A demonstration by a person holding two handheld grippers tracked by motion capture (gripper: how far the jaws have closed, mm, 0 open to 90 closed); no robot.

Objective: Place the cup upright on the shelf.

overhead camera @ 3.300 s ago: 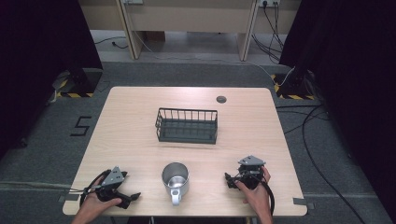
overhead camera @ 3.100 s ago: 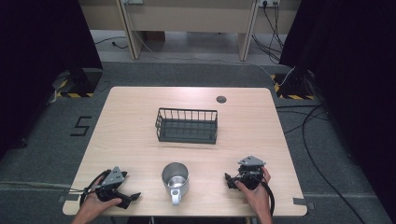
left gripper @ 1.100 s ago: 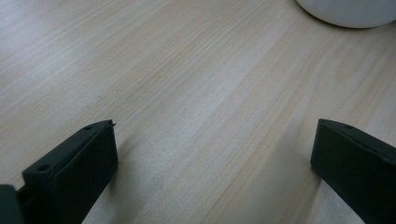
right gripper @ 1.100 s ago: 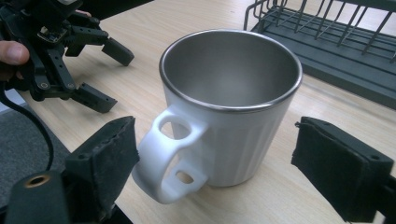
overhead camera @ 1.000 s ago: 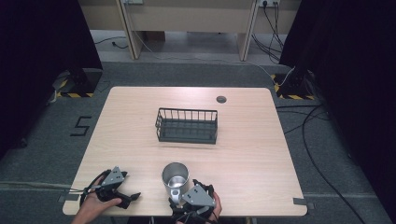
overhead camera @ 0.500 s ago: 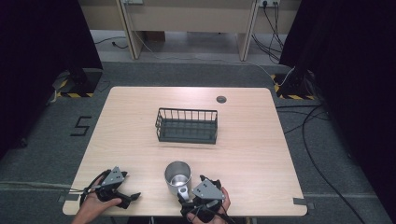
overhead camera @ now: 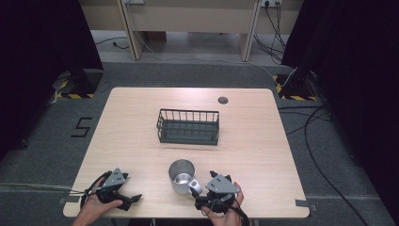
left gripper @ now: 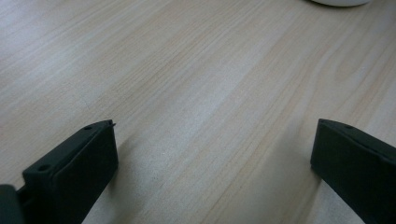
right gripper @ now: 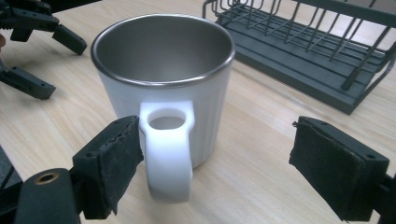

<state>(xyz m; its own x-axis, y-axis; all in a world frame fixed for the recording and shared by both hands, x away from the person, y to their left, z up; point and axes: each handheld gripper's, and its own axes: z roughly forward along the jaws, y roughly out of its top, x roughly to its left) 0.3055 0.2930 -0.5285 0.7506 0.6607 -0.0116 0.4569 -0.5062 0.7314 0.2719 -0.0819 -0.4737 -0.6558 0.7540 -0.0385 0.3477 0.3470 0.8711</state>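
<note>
Two hand-held grippers, both spread wide: left (overhead camera: 123, 197) idle on the surface (overhead camera: 131, 122); right (right gripper: 233, 163) straddling the mug (right gripper: 164, 88) handle, basket (right gripper: 317, 42) beyond. Probably grasping; next, closing squarely on that handle.

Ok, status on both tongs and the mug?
Right tongs open, straddling mug handle. Left tongs open over bare table. Mug upright, empty. Wire basket beyond, clear.
</note>
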